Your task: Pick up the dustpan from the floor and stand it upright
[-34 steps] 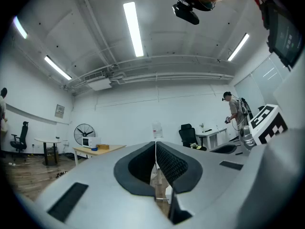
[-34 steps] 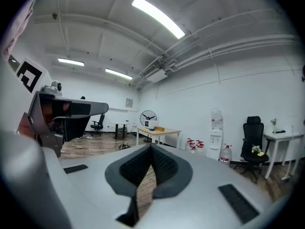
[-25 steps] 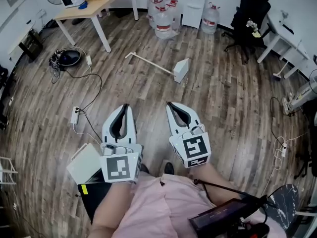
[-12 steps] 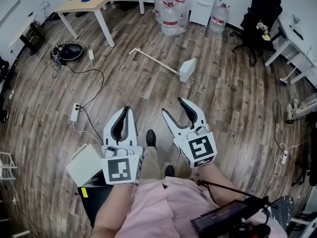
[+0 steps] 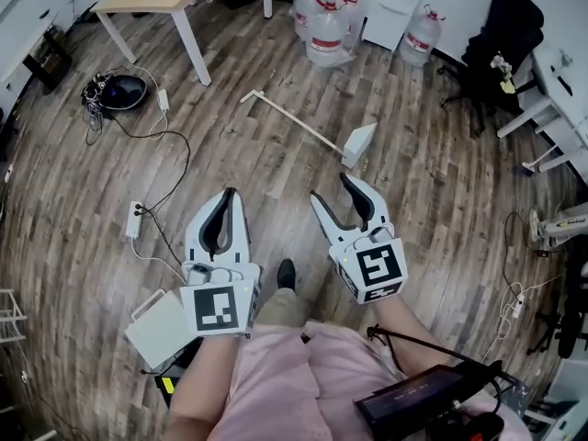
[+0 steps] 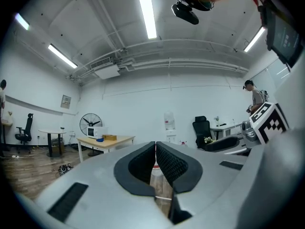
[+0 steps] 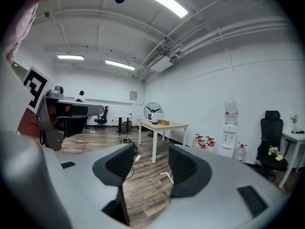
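White dustpan (image 5: 358, 143) lies flat ahead of the spread right gripper (image 5: 333, 188); the left gripper (image 5: 230, 194) beside it is pressed together.

right gripper (image 7: 151, 152): grey padded jaws apart, nothing between them
white dustpan handle (image 7: 167, 175): lying on brown wood-plank floor (image 7: 143, 194), beyond the jaws

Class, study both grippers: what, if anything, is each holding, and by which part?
Nothing is held. The left gripper is shut on nothing, the right gripper is open and empty; the dustpan lies on the floor ahead, untouched.
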The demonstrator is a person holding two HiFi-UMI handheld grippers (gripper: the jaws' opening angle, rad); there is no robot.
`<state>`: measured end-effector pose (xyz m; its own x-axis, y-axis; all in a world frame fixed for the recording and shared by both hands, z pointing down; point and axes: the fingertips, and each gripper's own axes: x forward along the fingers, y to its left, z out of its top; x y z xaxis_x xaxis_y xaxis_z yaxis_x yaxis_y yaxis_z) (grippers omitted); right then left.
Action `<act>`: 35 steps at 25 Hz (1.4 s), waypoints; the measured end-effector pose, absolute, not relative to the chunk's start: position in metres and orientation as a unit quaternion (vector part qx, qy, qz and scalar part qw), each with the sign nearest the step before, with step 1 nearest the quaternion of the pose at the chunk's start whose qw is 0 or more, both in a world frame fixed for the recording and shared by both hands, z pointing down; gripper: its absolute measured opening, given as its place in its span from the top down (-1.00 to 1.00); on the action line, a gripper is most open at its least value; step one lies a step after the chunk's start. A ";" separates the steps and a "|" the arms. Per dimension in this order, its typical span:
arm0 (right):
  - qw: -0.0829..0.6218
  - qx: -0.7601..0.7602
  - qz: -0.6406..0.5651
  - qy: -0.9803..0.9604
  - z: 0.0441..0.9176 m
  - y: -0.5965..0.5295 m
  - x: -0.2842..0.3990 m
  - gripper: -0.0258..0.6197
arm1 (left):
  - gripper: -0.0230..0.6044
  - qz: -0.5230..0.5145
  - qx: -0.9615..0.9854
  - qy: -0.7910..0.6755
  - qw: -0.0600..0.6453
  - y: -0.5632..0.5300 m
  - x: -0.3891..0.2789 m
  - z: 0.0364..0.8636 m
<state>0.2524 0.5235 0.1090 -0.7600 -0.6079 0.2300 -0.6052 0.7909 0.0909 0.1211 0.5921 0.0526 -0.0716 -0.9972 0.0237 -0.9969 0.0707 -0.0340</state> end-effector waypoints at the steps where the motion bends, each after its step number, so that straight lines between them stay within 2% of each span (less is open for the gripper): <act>1: 0.125 0.325 -0.007 -0.937 0.107 0.512 0.243 0.22 | 0.88 -0.021 -0.681 0.732 0.003 0.582 0.111 0.051; 6: 0.112 0.336 -0.022 -0.935 0.090 0.470 0.207 0.24 | 0.88 -0.006 -0.693 0.720 0.030 0.538 0.078 0.032; 22: 0.107 0.349 -0.021 -0.931 0.099 0.362 0.169 0.30 | 0.88 -0.011 -0.704 0.710 0.014 0.433 0.045 0.056; 35: 0.141 0.343 0.016 -0.929 0.144 0.140 0.126 0.31 | 0.88 -0.065 -0.703 0.708 -0.024 0.220 -0.001 0.097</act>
